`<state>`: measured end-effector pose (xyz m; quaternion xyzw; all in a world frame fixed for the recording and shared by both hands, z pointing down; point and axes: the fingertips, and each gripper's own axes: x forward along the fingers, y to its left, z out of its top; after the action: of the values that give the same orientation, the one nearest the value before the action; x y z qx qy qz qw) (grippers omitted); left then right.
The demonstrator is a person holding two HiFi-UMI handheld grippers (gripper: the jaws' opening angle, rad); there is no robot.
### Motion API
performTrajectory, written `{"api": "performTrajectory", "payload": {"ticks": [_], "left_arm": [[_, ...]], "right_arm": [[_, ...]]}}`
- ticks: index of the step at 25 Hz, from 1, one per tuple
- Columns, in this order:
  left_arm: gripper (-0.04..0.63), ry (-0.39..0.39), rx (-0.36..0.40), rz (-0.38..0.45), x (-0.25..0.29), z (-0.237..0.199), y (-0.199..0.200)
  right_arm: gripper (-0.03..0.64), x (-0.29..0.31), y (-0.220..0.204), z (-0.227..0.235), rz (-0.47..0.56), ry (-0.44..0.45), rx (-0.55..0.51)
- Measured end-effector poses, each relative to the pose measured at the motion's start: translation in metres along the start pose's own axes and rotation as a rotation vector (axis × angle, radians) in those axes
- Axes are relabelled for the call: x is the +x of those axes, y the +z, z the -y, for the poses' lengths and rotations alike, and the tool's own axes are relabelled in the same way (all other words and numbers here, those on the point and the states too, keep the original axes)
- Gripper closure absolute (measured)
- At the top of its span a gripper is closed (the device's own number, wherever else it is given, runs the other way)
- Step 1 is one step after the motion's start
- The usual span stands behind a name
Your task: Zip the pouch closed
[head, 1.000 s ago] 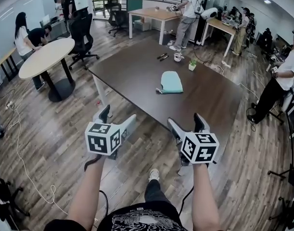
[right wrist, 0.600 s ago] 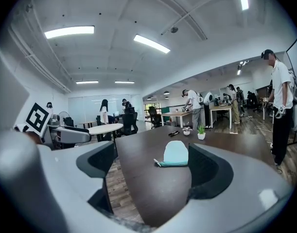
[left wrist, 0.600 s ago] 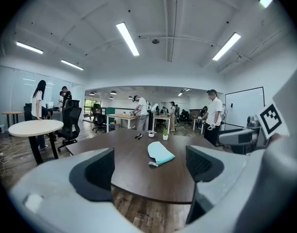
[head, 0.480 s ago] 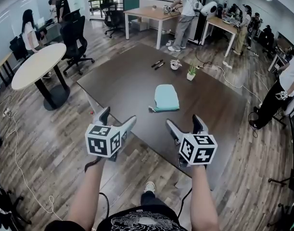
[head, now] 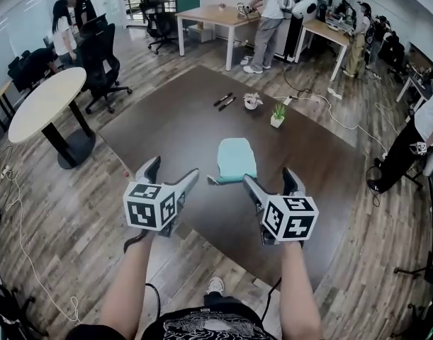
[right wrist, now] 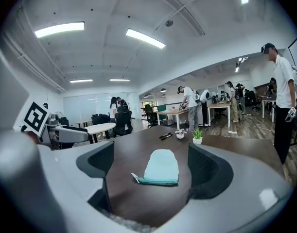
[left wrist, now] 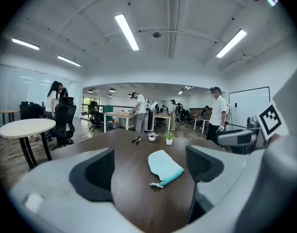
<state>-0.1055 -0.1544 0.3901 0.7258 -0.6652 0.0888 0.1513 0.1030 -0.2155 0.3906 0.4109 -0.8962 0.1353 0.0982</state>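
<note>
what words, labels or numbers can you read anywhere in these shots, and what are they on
No readable text in any view.
On the black-and-white marker cube of the left hand-held gripper: square pattern, no letters.
On the matching cube of the right hand-held gripper: the same.
On the light teal fabric pouch: no label shows.
On the person's black shirt: white print, too blurred to read.

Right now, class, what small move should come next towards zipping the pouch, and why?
Probably ease both tools forward and down toward the near zipper edge of the pouch: the left tool and right tool are open, empty, and short of it where it lies flat on the table.
</note>
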Motion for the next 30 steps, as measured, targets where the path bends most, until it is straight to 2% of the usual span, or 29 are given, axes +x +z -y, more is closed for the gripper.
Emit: {"api": "performTrajectory", "payload": {"ticks": [9, 18, 21, 30], "left_arm": [[0.13, -0.017, 0.007, -0.009, 0.048, -0.002, 0.01], [0.13, -0.056, 0.03, -0.006, 0.085, -0.016, 0.016], [0.13, -0.096, 0.036, -0.01, 0.102, -0.021, 0.021], [0.13, -0.315, 0.095, -0.039, 0.16, -0.023, 0.036]], "right_arm": [[0.152, 0.032, 0.007, 0.029, -0.009, -0.012, 0.014], [0.152, 0.06, 0.004, 0.039, -0.005, -0.053, 0.031], [0.153, 0.067, 0.004, 0.044, -0.004, -0.091, 0.039], [0.161, 0.08, 0.009, 0.054, 0.015, -0.293, 0.093]]}}
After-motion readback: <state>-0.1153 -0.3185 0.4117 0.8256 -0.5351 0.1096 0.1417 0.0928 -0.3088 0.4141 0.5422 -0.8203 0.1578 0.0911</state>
